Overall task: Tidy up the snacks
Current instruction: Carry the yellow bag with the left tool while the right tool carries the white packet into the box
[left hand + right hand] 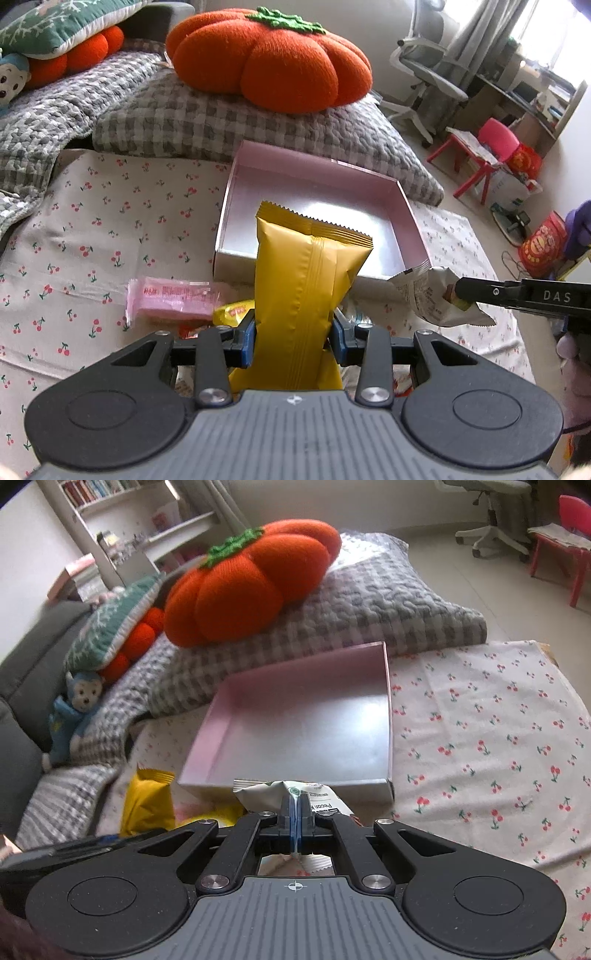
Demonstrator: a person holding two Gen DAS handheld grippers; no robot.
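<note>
while "das" shows on the right hand-held gripper (466, 295), its jaws pinch tight on a white snack bag (291, 794) that reads "pecan". the left hand-held gripper (291, 341) squeezes a plain yellow snack bag (303, 291), upright, just before the empty pink box (406, 206).

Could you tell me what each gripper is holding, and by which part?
Left gripper clamps the yellow packet across its lower middle; right gripper pinches the white packet mid-body.
</note>
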